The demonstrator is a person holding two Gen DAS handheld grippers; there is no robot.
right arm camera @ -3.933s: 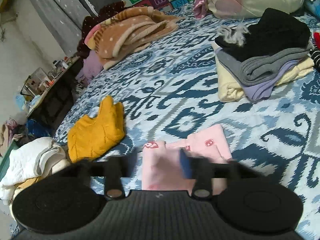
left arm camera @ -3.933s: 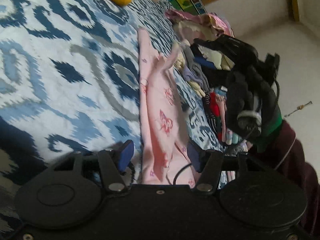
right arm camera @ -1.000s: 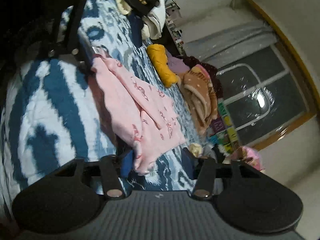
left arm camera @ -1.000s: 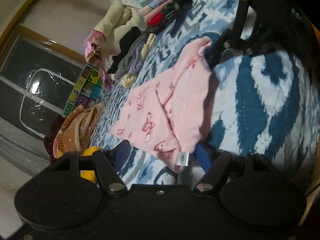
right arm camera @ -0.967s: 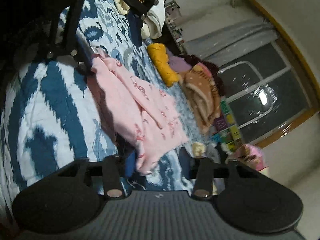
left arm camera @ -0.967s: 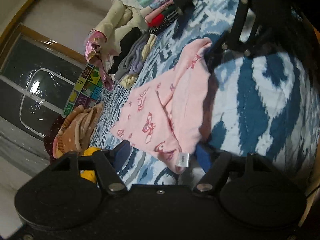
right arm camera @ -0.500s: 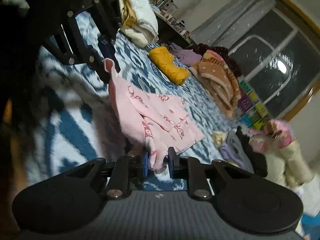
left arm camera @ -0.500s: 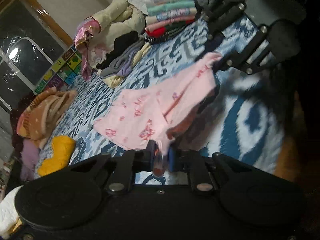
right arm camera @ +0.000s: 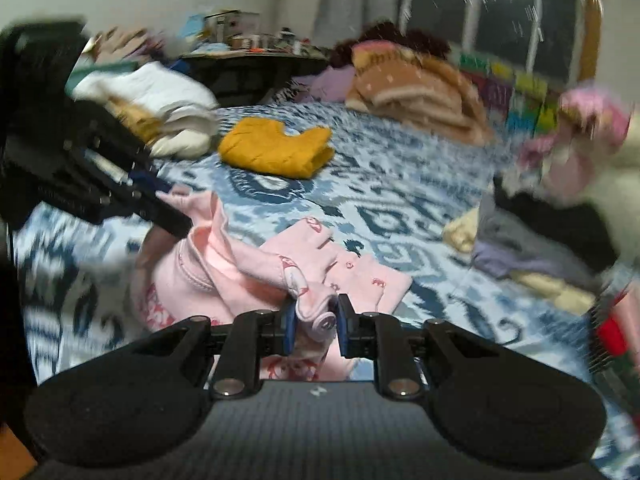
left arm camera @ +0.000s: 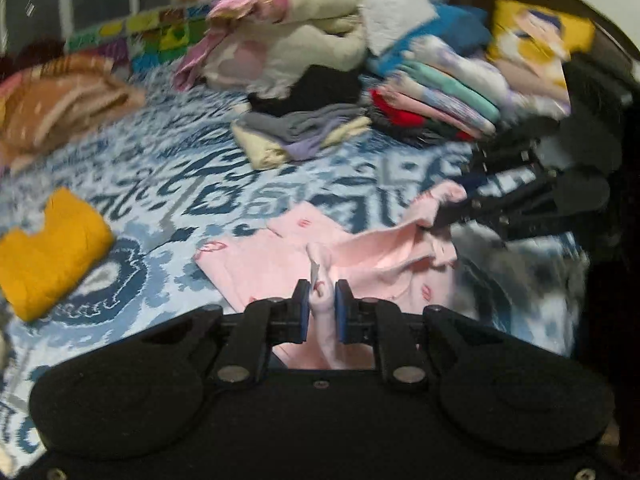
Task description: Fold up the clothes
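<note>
— Left wrist view: the left gripper [left arm camera: 322, 298] is clenched on a corner of the pink garment [left arm camera: 376, 256]. And the right?

— The right gripper [right arm camera: 314, 318] pinches another bunched corner; the rest trails on the bedspread [right arm camera: 384, 200], nearer than the folded yellow top [right arm camera: 276, 150].

— Mid-fold, I'd judge. Next, carry both corners over evenly.

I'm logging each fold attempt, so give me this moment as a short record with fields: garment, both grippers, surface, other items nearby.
garment: pink printed garment, partly lifted off the bed
left gripper: shut on one edge of it
right gripper: shut on a bunched pink edge
surface: blue patterned bedspread
nearby: folded mustard garment; stack of folded clothes
</note>
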